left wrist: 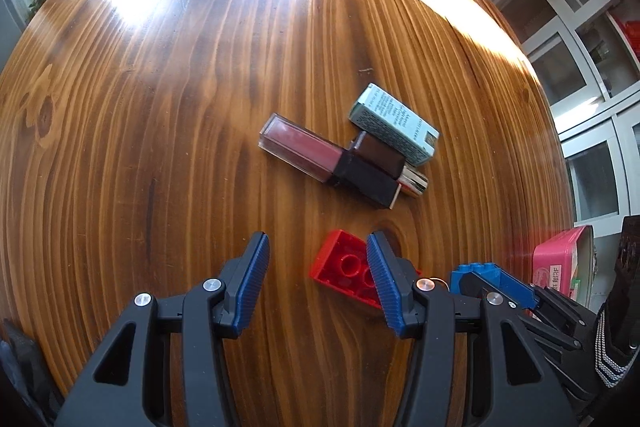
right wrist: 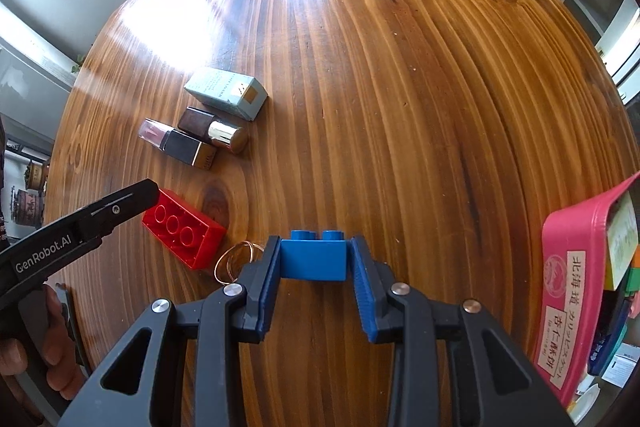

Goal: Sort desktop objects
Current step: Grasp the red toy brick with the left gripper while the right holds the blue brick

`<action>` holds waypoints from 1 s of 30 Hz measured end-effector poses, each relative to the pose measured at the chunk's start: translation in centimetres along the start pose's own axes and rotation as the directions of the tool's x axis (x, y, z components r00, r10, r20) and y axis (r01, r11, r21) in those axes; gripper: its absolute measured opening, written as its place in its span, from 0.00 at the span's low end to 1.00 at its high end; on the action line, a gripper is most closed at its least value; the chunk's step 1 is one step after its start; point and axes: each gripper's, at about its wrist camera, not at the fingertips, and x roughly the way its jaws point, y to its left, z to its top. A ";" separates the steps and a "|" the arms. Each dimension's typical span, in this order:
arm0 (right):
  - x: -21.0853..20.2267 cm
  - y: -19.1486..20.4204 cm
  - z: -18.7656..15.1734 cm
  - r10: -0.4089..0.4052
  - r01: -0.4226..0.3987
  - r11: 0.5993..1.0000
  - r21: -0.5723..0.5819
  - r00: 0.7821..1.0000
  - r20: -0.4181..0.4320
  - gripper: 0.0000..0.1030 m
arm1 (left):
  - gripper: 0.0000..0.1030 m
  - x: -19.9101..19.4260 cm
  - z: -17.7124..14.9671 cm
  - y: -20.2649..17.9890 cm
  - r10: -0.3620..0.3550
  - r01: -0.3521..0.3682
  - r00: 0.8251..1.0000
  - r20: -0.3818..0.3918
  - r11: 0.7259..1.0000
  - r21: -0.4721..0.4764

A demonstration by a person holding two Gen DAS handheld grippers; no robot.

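- The right gripper (right wrist: 313,259) is clamped on a blue brick (right wrist: 313,259), studs facing away, its blue pads pressed to the brick's two sides
- The left gripper (left wrist: 316,269) stands open with only bare wooden table (left wrist: 160,147) between its fingers; one pad overlaps the red brick (left wrist: 340,267) in view, and whether it touches cannot be told
- The red brick lies hollow side up, just left of the blue brick, with thin gold rings (right wrist: 236,261) between them
- Beyond the red brick lie a lip gloss (left wrist: 308,147), a lipstick (left wrist: 384,157) and a pale teal box (left wrist: 394,123), side by side
- A pink tin (right wrist: 576,291) sits well right of the blue brick
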 end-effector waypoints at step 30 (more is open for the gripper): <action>1.5 1.7 -3.1 -0.040 0.041 0.995 -0.096 0.999 0.014 0.37 | 0.61 3.3 -1.8 -6.9 0.151 -0.151 0.988 -0.029 0.988 -0.011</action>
